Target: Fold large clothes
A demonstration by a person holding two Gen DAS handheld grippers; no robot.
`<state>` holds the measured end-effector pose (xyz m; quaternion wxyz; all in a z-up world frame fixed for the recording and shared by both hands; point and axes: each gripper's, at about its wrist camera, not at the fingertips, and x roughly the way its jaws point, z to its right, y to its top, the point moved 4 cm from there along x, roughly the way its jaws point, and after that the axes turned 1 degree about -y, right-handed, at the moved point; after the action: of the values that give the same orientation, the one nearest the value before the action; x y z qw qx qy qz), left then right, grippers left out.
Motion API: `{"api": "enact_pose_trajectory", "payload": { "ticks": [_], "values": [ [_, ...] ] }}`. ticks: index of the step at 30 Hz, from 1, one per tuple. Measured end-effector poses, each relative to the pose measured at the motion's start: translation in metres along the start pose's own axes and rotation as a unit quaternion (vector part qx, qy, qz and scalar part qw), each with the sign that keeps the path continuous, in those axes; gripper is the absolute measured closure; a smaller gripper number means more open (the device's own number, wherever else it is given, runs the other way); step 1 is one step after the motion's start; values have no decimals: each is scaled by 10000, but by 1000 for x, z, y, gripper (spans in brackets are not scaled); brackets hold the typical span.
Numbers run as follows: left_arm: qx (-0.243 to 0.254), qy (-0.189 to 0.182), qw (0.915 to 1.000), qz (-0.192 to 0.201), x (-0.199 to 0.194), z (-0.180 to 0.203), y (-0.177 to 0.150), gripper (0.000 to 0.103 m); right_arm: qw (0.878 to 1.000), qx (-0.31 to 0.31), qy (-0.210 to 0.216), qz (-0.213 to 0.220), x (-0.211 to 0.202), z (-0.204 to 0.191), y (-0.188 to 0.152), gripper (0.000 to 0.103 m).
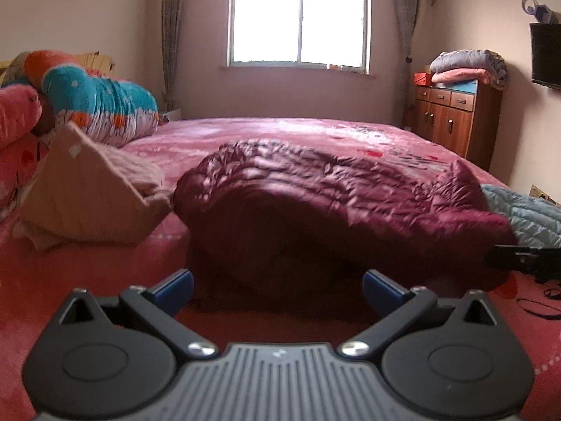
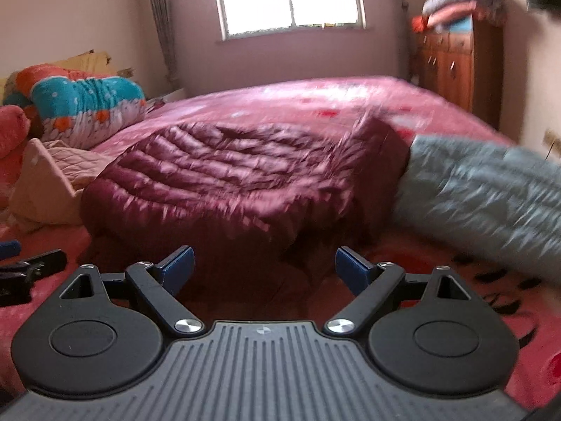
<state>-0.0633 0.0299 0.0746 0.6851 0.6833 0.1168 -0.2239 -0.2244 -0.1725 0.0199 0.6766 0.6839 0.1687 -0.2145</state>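
In the right wrist view the grey jacket (image 2: 491, 189) at three o'clock is smeared by motion and runs off the frame edge. The maroon jacket (image 2: 224, 175) blurs toward its right side. In the left wrist view its near underside (image 1: 280, 245) is dark. The television (image 1: 547, 56) at two o'clock is cut off.

This is a home bedroom. A wide bed (image 1: 315, 133) under a pink cover fills it, with rolled bedding (image 1: 101, 112) at its head. A wooden cabinet (image 1: 455, 115) stands beside the curtained window (image 1: 299, 14).
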Motion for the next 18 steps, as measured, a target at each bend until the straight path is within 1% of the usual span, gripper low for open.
{"api": "enact_pose_trajectory", "payload": {
  "ticks": [2, 6, 10, 14, 18],
  "values": [
    [-85, -17, 10000, -34, 8, -5, -4, 1, 9995, 202, 122, -216, 15, 1, -5, 0],
    [-92, -13, 10000, 20, 22, -11, -10, 1, 9973, 430, 380, -464, 39, -5, -14, 0],
    [-115, -38, 9999, 20, 35, -20, -11, 1, 9966, 311, 486, -584, 54, -17, -21, 0],
    [98, -38, 9999, 45, 48, -25, -11, 1, 9976, 20, 399, -561, 73, -28, -14, 0],
    [144, -164, 9998, 7, 59, -30, -8, 1, 9970, -72, 539, -556, 87, -35, -4, 0]
  ]
}}
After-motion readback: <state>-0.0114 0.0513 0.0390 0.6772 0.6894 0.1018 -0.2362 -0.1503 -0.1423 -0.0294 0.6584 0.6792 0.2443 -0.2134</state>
